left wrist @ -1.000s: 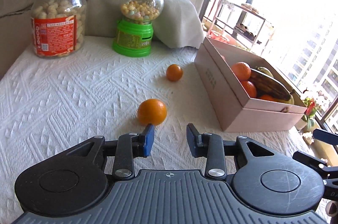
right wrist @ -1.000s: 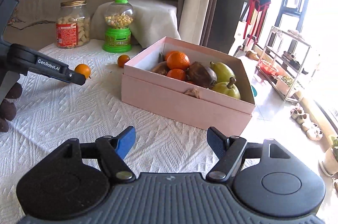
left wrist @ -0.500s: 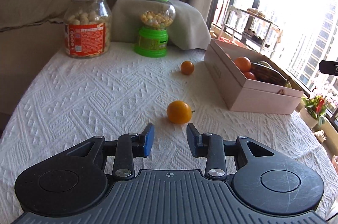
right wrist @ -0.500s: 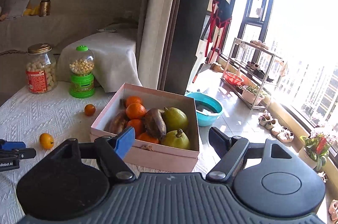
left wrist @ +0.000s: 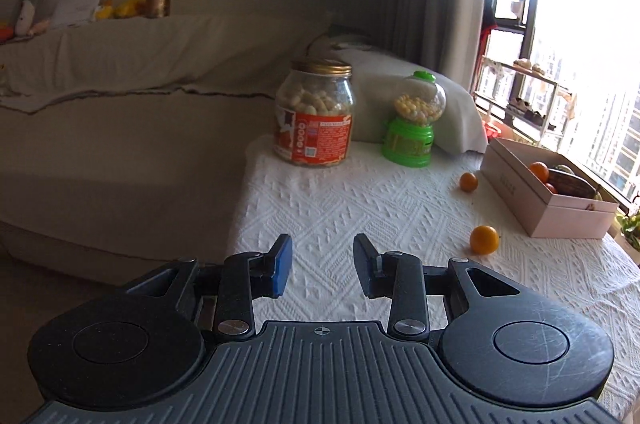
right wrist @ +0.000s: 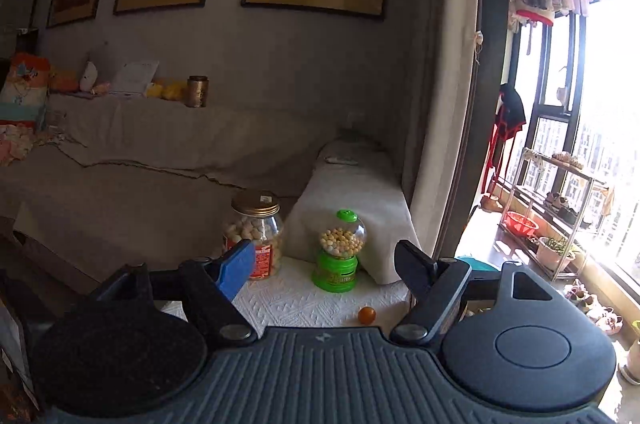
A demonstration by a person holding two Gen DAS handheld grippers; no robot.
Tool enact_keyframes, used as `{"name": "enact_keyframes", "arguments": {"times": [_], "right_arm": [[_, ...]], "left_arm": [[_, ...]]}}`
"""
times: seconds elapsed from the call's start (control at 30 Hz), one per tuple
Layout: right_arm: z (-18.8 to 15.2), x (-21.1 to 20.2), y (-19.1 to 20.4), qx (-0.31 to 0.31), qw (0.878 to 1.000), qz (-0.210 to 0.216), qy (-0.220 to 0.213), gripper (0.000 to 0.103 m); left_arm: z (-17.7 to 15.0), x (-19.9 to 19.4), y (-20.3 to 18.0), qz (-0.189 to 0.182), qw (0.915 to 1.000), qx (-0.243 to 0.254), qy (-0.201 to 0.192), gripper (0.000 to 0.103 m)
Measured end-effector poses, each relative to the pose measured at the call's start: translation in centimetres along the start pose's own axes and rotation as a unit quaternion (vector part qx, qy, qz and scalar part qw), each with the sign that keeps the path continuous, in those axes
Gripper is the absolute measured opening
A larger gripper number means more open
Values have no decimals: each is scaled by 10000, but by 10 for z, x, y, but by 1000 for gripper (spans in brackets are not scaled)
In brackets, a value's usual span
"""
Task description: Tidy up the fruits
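In the left wrist view two oranges lie on the white tablecloth (left wrist: pixel 360 208): a larger one (left wrist: pixel 484 240) near the front and a smaller one (left wrist: pixel 468 181) beside the pink box (left wrist: pixel 548 208), which holds several fruits. My left gripper (left wrist: pixel 322 262) is open and empty, above the table's near left part, well left of both oranges. My right gripper (right wrist: pixel 326 270) is open and empty, raised high and back from the table. In its view only the smaller orange (right wrist: pixel 367 315) shows; the box is hidden behind the gripper body.
A glass jar of snacks (left wrist: pixel 314 114) and a green candy dispenser (left wrist: pixel 412 122) stand at the table's far edge. A covered sofa (left wrist: pixel 120 112) lies left of the table. A window and a shelf rack (right wrist: pixel 560 208) are on the right.
Both grippers have pulled back and up from the table. The left one has swung left, so the oranges and box now sit at the right. The right view has lost the box.
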State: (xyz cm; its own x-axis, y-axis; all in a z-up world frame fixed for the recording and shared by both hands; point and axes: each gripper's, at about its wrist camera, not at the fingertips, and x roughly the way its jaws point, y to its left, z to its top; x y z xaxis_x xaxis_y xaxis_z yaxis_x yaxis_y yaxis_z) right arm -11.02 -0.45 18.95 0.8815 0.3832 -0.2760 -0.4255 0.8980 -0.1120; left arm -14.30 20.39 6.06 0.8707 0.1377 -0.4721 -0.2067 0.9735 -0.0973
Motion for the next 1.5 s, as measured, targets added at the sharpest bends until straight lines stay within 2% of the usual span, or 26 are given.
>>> {"name": "enact_keyframes", "arguments": {"times": [0.1,0.2,0.3,0.37,0.5,0.57,0.67,0.77,0.9,0.97,1.03,1.1,1.17,1.27,1.3,1.37,1.5], "right_arm": [[22,-8,23,60,9996,287,-6,78],[34,-22,54,-111,9985,530,-83,78],[41,-41,84,-254,9958,854,-195,78],[47,-53,96,-191,9928,1167,-173,78],[51,-67,98,-245,9902,1360,-178,78],[50,-60,83,-274,9934,1098,-168,78],[41,-28,49,-209,9976,656,26,78],[10,19,3,-158,9987,264,399,78],[-52,60,-44,-185,9970,223,720,77],[-88,72,-63,-110,9950,344,926,72],[-118,83,-73,-136,9927,377,1138,63],[-137,95,-78,-143,9910,416,1262,62],[-148,106,-83,-101,9901,386,1344,62],[-144,124,-96,-24,9915,230,1277,62],[-133,137,-102,-62,9916,208,1274,62],[-113,165,-112,-27,9896,215,1425,60],[-81,249,-123,148,9707,560,2331,50]], "left_arm": [[7,-23,35,466,9988,-22,-179,38],[15,-56,65,737,9962,-111,-450,38],[24,-89,79,1103,9911,134,-732,38],[31,-105,81,1131,9896,210,-862,38],[49,-108,63,684,9923,271,-994,38],[54,-96,47,256,9951,230,-923,38],[53,-61,17,-545,9969,80,-566,38],[41,-12,-21,-1122,9934,160,-149,38],[20,60,-65,-1732,9840,348,238,38],[15,84,-80,-1848,9812,483,288,38],[13,109,-94,-1987,9773,664,316,38],[12,129,-105,-2209,9713,754,466,38],[12,140,-115,-2271,9685,796,640,38],[5,146,-123,-2222,9699,774,630,41],[3,149,-122,-2192,9718,653,565,45],[1,154,-117,-2139,9750,399,458,46],[3,157,-100,-2074,9774,-50,414,43]]}}
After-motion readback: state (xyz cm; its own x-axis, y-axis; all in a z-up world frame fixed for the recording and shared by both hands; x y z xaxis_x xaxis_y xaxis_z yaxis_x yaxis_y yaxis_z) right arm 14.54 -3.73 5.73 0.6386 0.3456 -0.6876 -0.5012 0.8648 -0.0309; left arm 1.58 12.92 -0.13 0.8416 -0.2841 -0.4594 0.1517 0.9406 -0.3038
